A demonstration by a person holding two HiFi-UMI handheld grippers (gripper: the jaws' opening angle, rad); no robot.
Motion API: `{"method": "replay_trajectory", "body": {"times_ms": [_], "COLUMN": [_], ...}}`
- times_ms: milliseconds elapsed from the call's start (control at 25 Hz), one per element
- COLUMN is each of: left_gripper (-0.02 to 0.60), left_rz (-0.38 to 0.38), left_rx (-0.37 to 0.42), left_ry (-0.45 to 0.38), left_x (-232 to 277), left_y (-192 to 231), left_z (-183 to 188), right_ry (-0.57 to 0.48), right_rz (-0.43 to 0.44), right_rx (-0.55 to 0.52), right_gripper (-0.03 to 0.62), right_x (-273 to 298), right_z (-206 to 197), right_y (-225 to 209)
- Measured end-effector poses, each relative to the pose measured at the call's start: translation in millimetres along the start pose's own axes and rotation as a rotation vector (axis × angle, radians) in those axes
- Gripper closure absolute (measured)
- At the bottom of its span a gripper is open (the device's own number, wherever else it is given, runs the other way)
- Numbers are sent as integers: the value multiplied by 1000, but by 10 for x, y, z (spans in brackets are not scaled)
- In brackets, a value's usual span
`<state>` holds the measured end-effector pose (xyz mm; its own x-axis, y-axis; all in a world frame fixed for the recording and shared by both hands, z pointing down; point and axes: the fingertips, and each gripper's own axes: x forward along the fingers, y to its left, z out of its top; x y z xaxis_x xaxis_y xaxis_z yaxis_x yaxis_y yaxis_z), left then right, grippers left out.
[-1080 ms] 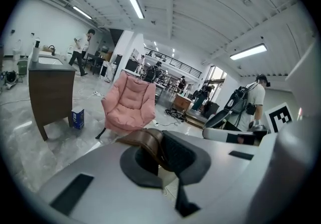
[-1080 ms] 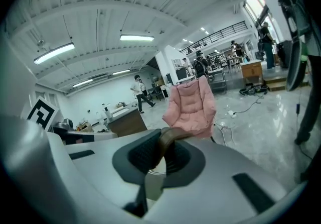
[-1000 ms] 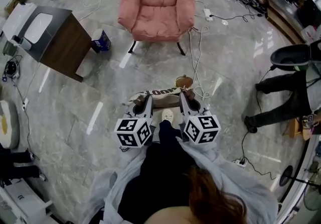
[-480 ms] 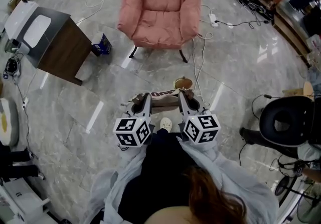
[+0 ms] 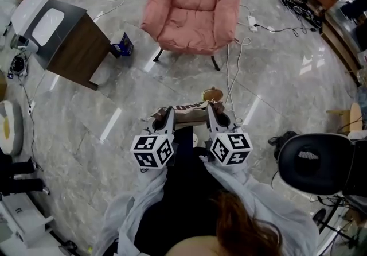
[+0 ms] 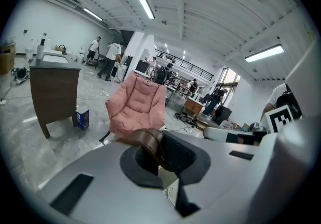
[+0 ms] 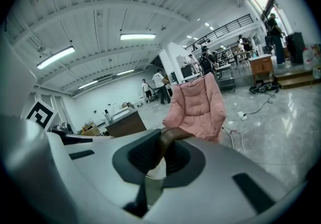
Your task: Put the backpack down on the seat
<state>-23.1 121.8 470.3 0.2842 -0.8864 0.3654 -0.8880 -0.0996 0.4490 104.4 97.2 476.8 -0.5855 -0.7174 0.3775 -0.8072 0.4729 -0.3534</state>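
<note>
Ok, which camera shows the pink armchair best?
The head view: the pink armchair is large, with seat and legs unobstructed, though its top is cropped. Both gripper views show it smaller, face-on, legs mostly hidden.

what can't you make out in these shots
- Backpack: in the head view it is mostly hidden by the left gripper, the right gripper and the person's body, so its shape is unclear.
- Both gripper views: only a brown strap shows, clamped in each gripper's jaws. The gripper bodies hide the rest.
- Chair: its top is cut off by the head view's upper edge.
- Blue box: its print is too small to read.
</note>
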Motion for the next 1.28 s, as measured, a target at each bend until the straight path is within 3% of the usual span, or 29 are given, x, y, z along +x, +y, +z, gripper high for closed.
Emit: {"method": "replay_trajectory", "body": {"times_ms": [280,1040,1280], "left_gripper": [568,568,568], "left_rz": [8,-70,-87], "left_rx": [23,-9,17], "left_ry": [-5,71,66], "left_x": [251,1624,2010], "left_y": [126,462,599], "left_z": [160,965,1309], "right_ry": [19,-7,2], "right_rz": [21,-74,-83], "right_rx": [31,36,37], "right_gripper": [577,577,577], "right_x": [261,1468,1852], "right_z": [27,927,1164], "right_y": [-80,-625,-719]}}
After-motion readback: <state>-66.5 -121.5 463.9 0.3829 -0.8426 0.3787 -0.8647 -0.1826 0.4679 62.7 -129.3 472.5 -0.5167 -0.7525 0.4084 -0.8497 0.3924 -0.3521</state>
